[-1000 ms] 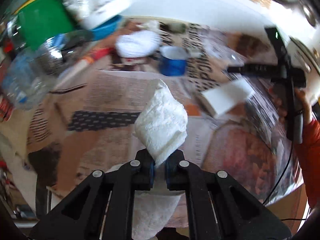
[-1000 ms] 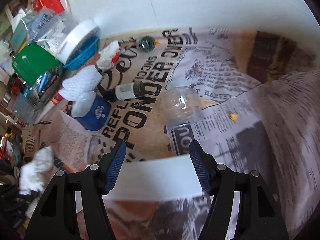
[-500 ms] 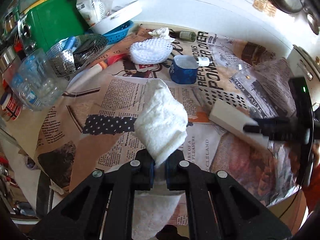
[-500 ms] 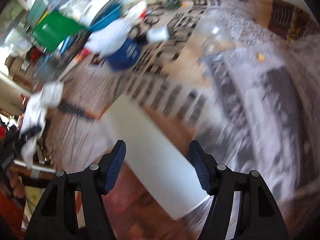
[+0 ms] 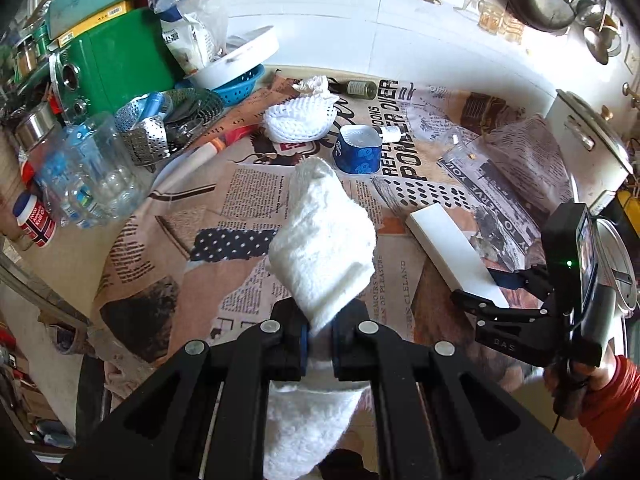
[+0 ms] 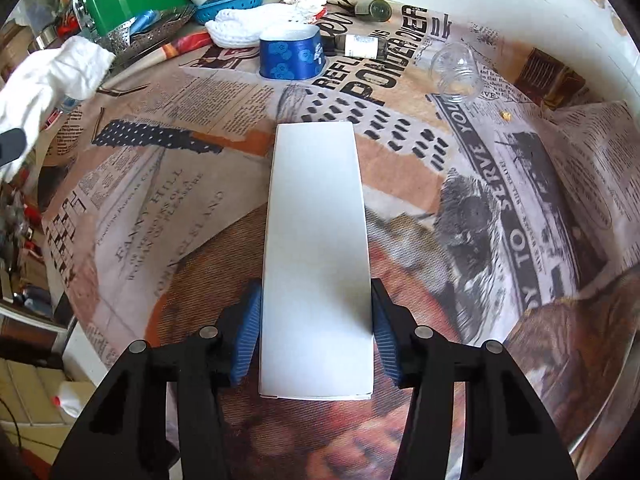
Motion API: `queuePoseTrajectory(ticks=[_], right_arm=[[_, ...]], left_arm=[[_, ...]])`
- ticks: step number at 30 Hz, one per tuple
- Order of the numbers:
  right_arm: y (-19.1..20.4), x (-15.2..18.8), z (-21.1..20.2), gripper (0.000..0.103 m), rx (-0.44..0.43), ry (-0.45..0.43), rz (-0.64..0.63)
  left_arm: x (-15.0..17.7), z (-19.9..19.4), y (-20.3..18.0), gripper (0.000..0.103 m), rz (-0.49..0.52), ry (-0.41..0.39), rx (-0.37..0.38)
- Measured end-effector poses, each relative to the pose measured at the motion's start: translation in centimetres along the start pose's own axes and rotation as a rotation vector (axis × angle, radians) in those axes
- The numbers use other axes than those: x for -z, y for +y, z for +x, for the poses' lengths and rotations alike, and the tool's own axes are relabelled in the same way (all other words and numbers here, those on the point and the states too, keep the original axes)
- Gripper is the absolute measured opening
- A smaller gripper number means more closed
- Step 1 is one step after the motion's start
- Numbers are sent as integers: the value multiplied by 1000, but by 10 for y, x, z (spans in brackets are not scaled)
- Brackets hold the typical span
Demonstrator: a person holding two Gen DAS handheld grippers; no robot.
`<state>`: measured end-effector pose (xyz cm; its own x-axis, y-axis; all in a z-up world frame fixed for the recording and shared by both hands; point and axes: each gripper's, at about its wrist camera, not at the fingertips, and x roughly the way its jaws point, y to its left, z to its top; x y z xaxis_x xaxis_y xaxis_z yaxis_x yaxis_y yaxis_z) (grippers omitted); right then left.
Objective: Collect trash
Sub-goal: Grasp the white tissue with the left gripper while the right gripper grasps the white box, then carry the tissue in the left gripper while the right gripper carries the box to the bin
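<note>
Closing your right gripper (image 6: pixel 316 344) around the white box (image 6: pixel 316 240) on the table, you lined up since a second before; your left gripper (image 5: pixel 320 338) stayed clenched on the paper towel (image 5: pixel 324 244).

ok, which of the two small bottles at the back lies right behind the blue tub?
The white-labelled bottle, its end tucked behind the blue tub. The dark green bottle lies apart, farther back by the wall.

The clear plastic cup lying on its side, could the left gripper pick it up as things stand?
Probably not: the left gripper is shut on a white paper towel, so its jaws are occupied. The clear plastic cup itself lies uncovered on the newspaper.
</note>
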<state>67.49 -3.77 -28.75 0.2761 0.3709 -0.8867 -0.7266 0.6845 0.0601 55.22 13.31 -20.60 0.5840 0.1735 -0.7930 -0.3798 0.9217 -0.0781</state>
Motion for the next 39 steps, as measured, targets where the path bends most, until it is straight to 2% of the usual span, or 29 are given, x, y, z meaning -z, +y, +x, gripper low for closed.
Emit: queuePoseTrajectory(ticks=[7,11,17,22,26,31,39], right_arm=[[39,13,-53,48,21,-113,141],[70,24,-87,48,43,-195,241],[127,54,-126,48,90,-298,371],[170,84,-144,48,120,-342,438],[193,105,-145,48,113,-326,475],[212,135,-132,48,106,-248,478],[206,195,-79,48,61,-112,468]], left_arm=[[16,-36,23,7,35,-40,80],[30,-61,40,7,100,-72,147],[59,-95,68,7,202,-107,223],[89,-116,91,7,258,-106,282],[114,-121,100,7,277,-74,302],[146,-114,102,7,267,-7,297],[212,-68,89,7,200,91,244]])
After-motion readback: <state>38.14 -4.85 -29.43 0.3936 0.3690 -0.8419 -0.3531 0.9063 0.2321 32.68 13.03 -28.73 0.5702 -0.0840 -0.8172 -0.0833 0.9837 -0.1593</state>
